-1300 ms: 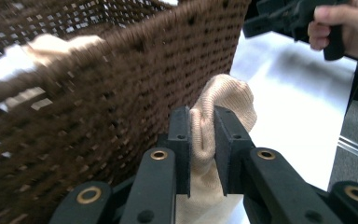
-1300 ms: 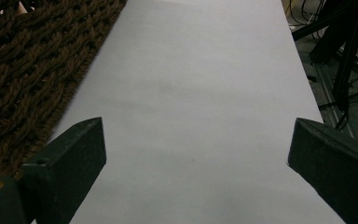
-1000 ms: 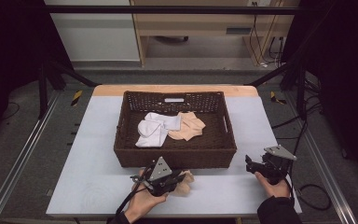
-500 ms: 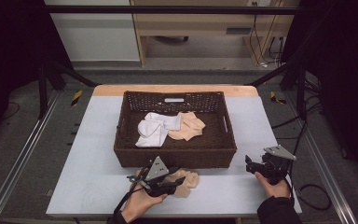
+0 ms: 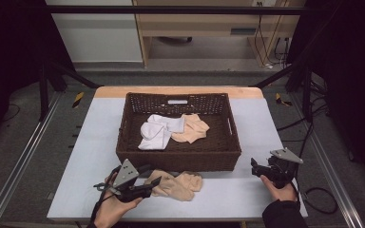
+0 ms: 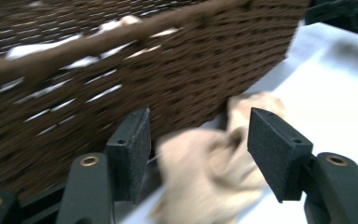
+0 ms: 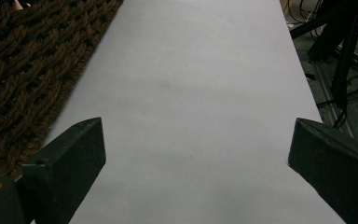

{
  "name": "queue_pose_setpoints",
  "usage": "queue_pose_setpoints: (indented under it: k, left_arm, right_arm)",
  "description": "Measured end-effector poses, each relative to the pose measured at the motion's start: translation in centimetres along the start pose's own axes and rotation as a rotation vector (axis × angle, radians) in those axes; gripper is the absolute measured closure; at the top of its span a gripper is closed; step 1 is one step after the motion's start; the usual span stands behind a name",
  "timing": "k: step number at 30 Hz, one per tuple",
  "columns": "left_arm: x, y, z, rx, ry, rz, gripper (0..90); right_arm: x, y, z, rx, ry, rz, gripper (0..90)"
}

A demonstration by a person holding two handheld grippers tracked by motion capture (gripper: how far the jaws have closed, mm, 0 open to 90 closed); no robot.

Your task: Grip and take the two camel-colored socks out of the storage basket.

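At the lower centre of the high view, a beige sock (image 5: 178, 184) lies on the table (image 5: 95, 142), just in front of the wicker basket (image 5: 178, 159). The left gripper (image 5: 154, 183) has just been opening; its jaws stand apart around the sock without pressing it. The right gripper (image 5: 255, 167) rests released at lower right. One sock seems out; a white sock (image 5: 156, 133) and another beige sock (image 5: 192, 129) remain in the basket.

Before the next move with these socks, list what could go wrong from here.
1. The beige socks lie bunched against the wicker basket, so closing the left gripper may catch just one layer.
2. Its jaws have just been opening beside the basket wall; a reach could snag the weave.
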State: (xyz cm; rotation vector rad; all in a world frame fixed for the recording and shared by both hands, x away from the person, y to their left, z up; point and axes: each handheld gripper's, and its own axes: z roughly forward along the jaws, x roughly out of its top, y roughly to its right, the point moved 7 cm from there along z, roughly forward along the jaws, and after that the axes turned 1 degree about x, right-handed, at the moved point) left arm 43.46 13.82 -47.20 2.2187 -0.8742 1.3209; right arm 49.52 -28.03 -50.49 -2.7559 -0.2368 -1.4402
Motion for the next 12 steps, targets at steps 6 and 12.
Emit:
queue_pose_setpoints:
  k: [6,12]
  left_arm:
    - [-1.4,-2.7,-1.7,0.062,-0.011,-0.033,36.9]
    - [-2.6,-4.6,-2.7,0.111,-0.019,-0.061,36.6]
  right_arm:
    - [0.0,0.1,-0.1,-0.001,-0.001,0.007,4.2]
    - [-0.1,0.2,-0.1,0.0,-0.005,0.013,4.3]
